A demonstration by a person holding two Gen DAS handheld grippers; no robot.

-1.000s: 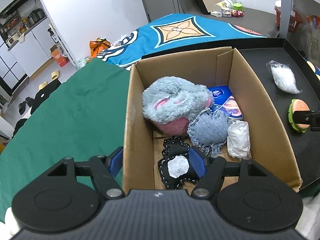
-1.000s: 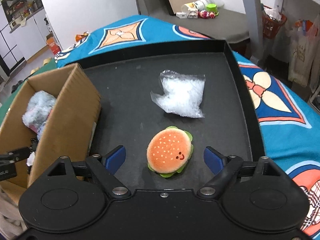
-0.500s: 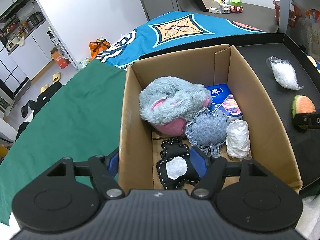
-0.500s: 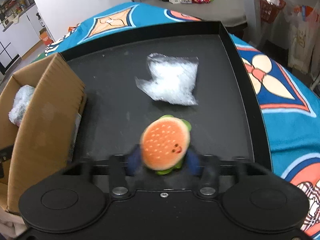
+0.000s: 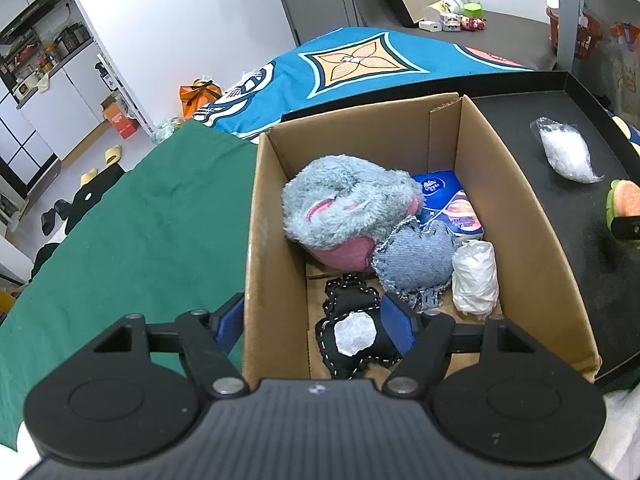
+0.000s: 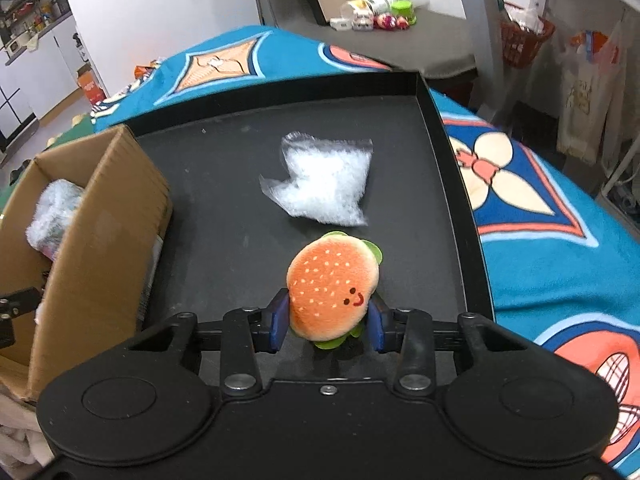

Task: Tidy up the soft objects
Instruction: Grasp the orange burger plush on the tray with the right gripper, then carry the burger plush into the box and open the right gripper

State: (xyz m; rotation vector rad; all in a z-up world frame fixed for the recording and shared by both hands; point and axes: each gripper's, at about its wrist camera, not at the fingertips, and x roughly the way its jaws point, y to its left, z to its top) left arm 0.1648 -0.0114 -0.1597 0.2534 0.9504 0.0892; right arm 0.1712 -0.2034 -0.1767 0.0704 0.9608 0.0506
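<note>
My right gripper [image 6: 327, 326] is shut on a plush hamburger [image 6: 332, 288] and holds it up over the black tray [image 6: 224, 208]; the burger also shows at the right edge of the left wrist view [image 5: 624, 205]. A clear bag of white filling [image 6: 324, 184] lies on the tray beyond it. My left gripper [image 5: 312, 326] is open, straddling the left wall of the cardboard box [image 5: 272, 240]. The box holds a grey and pink fluffy slipper [image 5: 344, 208], a denim heart [image 5: 420, 258], a black stitched pouch [image 5: 352, 332], a white wrapped bundle [image 5: 476, 276] and a blue tissue pack [image 5: 448, 200].
The box stands between a green cloth [image 5: 140, 232] on the left and the tray on the right. A blue patterned blanket [image 6: 560, 216] lies under and around the tray. Bottles and small items [image 6: 376, 12] sit on a grey surface far behind.
My right gripper has closed on the hamburger and lifted it off the tray. The left gripper has stayed at the box wall, open.
</note>
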